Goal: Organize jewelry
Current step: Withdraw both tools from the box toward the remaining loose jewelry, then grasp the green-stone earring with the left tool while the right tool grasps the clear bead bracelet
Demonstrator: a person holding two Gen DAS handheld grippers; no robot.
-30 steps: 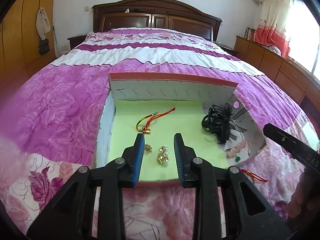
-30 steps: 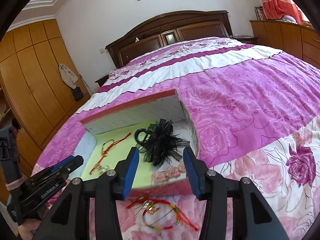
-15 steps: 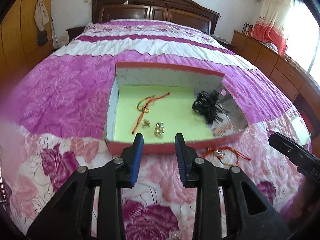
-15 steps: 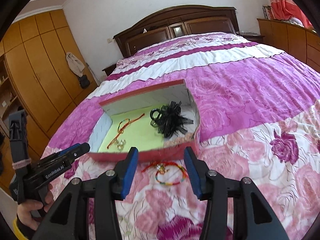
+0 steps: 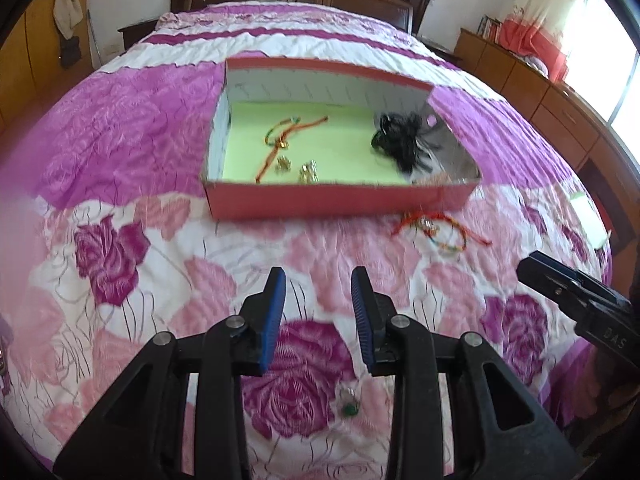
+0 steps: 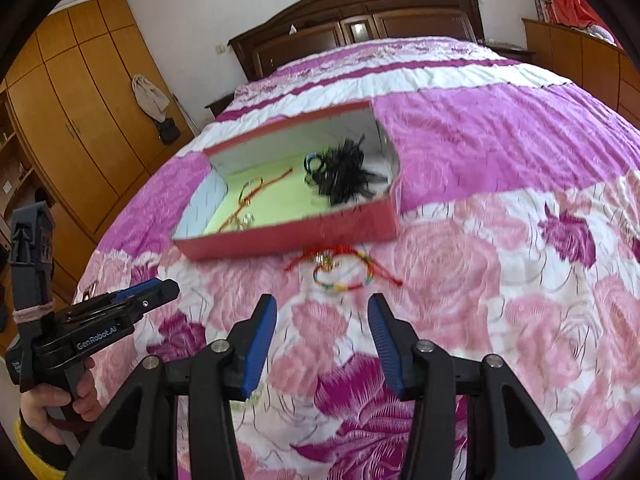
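Observation:
A red box (image 5: 320, 202) (image 6: 292, 240) with a green floor lies on the bed. Inside are a red cord bracelet (image 5: 288, 136) (image 6: 256, 192), small gold earrings (image 5: 308, 172) and a black hair piece (image 5: 404, 140) (image 6: 340, 172). A multicoloured cord bracelet (image 5: 440, 232) (image 6: 344, 268) lies on the quilt in front of the box. A small green-stone piece (image 5: 348, 402) lies on the quilt under my left gripper (image 5: 318, 280). Both the left and the right gripper (image 6: 322, 308) are open, empty and pulled back from the box.
The bed has a pink and purple floral quilt (image 5: 120, 260) and a dark wooden headboard (image 6: 360, 20). Wooden wardrobes (image 6: 72, 112) stand on the left, low cabinets (image 5: 540, 92) and a bright window on the right.
Both grippers have drawn back from the box toward the foot of the bed. The box now sits farther off, and the small green-stone piece has come into the left wrist view.

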